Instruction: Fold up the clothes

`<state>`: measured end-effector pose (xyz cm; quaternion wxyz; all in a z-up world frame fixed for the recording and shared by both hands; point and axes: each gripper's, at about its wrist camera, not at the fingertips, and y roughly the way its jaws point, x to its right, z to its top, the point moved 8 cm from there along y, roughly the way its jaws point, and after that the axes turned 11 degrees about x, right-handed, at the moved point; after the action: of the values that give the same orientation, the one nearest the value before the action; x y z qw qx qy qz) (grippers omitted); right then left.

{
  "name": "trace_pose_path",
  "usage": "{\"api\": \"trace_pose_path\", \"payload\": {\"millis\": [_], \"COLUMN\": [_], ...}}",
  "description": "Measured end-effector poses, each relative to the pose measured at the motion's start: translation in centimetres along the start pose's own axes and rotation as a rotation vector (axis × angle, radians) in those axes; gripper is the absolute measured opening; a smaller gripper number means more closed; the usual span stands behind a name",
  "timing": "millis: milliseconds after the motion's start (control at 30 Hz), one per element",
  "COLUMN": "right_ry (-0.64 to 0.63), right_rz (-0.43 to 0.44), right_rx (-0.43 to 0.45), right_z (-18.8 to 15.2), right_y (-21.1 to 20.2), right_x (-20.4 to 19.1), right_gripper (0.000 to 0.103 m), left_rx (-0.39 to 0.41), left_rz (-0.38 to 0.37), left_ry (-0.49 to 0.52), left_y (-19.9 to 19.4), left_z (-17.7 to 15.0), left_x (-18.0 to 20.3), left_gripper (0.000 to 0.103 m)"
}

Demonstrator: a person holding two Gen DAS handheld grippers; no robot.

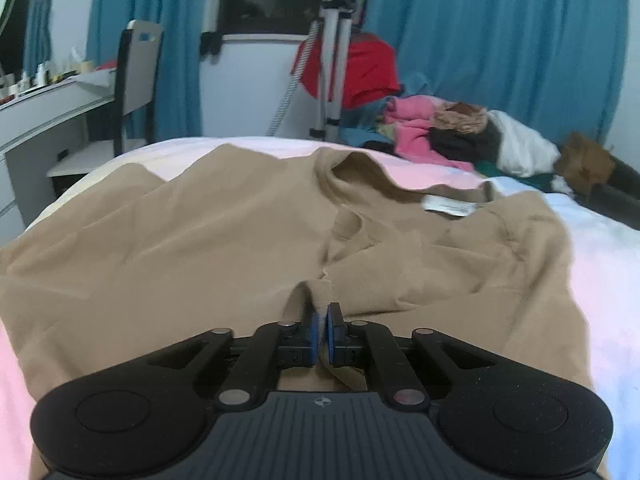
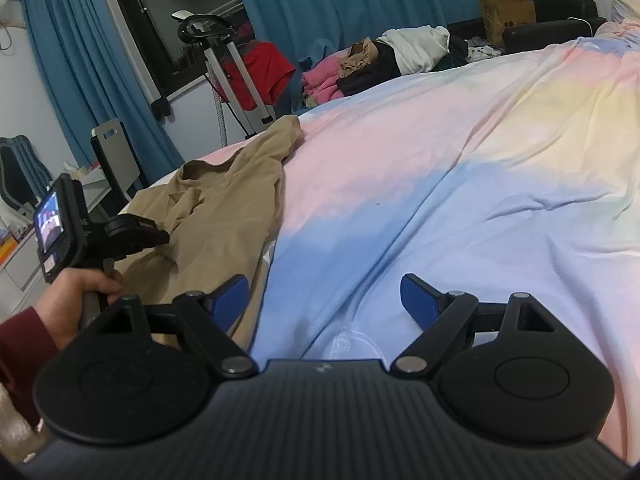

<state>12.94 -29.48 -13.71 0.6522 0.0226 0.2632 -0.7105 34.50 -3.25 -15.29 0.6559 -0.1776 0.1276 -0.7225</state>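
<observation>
Tan cloth fills the left side: a tan shirt (image 1: pixel 240 240) lies spread and rumpled on the bed (image 1: pixel 600 264), neckline and white label (image 1: pixel 446 205) turned up toward the far edge. The left tongs (image 1: pixel 323 320) are pinched narrow on a raised ridge of that shirt near its middle, held by a hand (image 2: pixel 80 292) in a dark red sleeve. Further right, the right tongs (image 2: pixel 324 300) stand wide and hold nothing, over bare pastel sheet just beside the shirt's edge. A pile of clothes (image 2: pixel 380 60) waits at the far side. My worry: a one-handed pull on a mid-cloth pinch could bunch the shirt rather than crease it cleanly, or the thin fold could slip free.
</observation>
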Motion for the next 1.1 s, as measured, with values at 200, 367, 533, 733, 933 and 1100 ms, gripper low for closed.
{"api": "trace_pose_path", "payload": {"millis": [200,367,533,733,933,1100], "right_ry": [-0.038,-0.066,-0.104,-0.186,-0.207,-0.277], "right_rz": [0.027,0.050,0.078,0.085,0.091,0.129], "right_rx": [0.050,0.109,0.145,0.199,0.227,0.188], "right_z": [0.8,1.9,2.5,2.8,3.0,3.9], "right_y": [-1.0,-2.5,-4.7,-8.0,-9.5,-8.1], "right_x": [-1.1,-1.9,-3.2,-4.6,-5.3,-7.7], "right_gripper": [0.084,0.084,0.084,0.085,0.086,0.086], "left_rx": [0.031,0.061,0.101,0.119,0.135,0.147], "left_rz": [-0.099,-0.153,-0.169,-0.181,-0.175,-0.169], "left_ry": [-0.003,-0.008,0.026,0.038,0.041,0.042], "left_y": [-6.1,-14.9,-23.2,-27.7,-29.5,-31.0], "left_z": [1.0,1.9,2.0,1.1,0.4,-0.1], "left_x": [1.8,3.5,5.3,4.7,3.0,1.5], "left_gripper": [0.014,0.036,0.067,0.103,0.103,0.103]}}
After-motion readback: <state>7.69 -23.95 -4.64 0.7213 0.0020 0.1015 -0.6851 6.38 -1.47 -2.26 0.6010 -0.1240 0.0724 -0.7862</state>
